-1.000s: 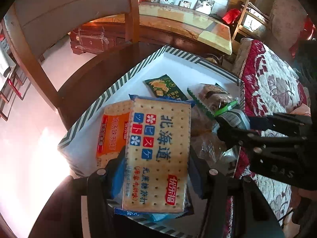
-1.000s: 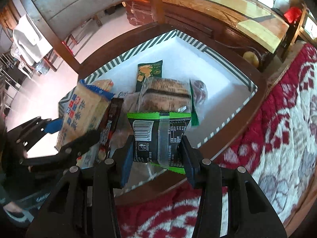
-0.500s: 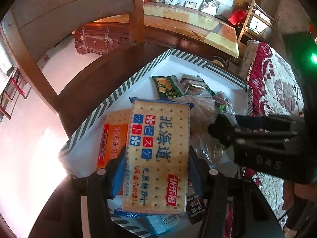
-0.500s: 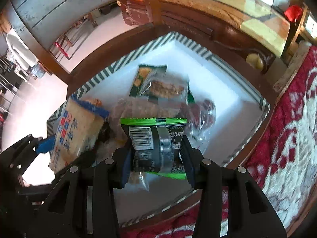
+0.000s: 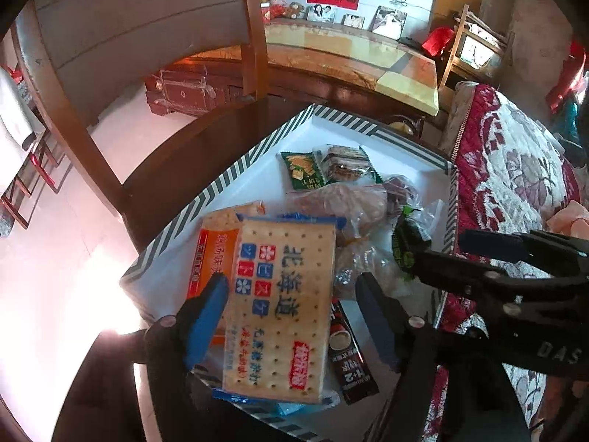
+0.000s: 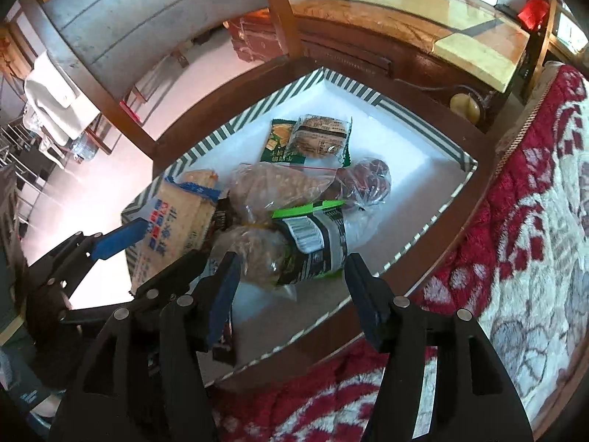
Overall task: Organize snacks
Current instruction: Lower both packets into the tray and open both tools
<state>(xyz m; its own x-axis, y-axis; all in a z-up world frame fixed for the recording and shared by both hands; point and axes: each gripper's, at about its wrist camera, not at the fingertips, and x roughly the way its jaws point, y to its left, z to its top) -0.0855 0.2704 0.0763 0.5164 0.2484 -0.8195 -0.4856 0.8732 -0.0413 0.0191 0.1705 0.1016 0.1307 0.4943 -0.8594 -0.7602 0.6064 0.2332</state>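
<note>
Striped tray [image 6: 434, 217] — your snacks lie inside. Your left hand-held gripper [image 5: 294, 316]: fingers spread around the cracker pack [image 5: 283, 305], which rests in the tray. Your right hand-held gripper [image 6: 291, 287]: spread — black-and-green packet [image 6: 313, 239] lies on the clear bags [image 6: 279, 184].

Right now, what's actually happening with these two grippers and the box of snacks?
A person is sorting snacks into a white box with a striped rim. Both handheld grippers are open. The left gripper straddles a blue-edged pack of square crackers lying over an orange cracker pack. The right gripper hangs over a black-and-green snack packet resting on clear bags of snacks. Neither gripper holds anything.
</note>
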